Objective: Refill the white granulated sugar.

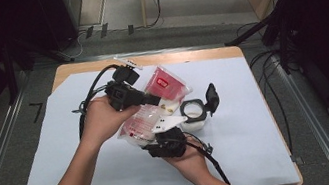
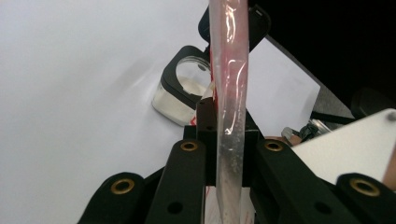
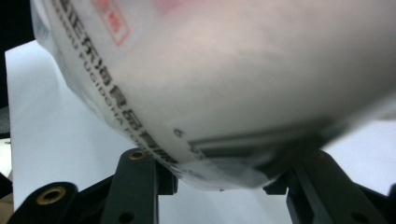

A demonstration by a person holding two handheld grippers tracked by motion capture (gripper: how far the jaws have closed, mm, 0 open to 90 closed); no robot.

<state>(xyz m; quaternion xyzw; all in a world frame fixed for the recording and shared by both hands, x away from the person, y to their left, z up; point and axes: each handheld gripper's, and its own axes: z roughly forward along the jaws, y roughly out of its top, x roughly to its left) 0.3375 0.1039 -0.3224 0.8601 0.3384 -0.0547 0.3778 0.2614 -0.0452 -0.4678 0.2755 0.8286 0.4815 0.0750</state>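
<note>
Bag (image 1: pixel 148 113) of pale grains, clear plastic with red print, hangs above the middle of the table between my two grippers. In the high view its red-labelled top end sits toward one o'clock and its lower end toward seven o'clock. My left gripper (image 1: pixel 153 99) comes in from ten o'clock and has its jaws pinched tight on the bag's flat edge; in the left gripper view that edge (image 2: pixel 229 93) stands upright between the black jaws, with fine white grains settled low inside it. My right gripper (image 1: pixel 165 132) comes up from six o'clock and holds the bag's fat lower end, jaws about half apart around it; the right gripper view has the printed plastic (image 3: pixel 224 88) bulging across both jaws.

Just past the bag at three o'clock stands a clear jar (image 1: pixel 194 114) with a black square collar and its black lid flipped open; a little white stuff lies in its bottom (image 2: pixel 189 86). White paper (image 1: pixel 242 145) covers the wooden table (image 1: pixel 197 55).
</note>
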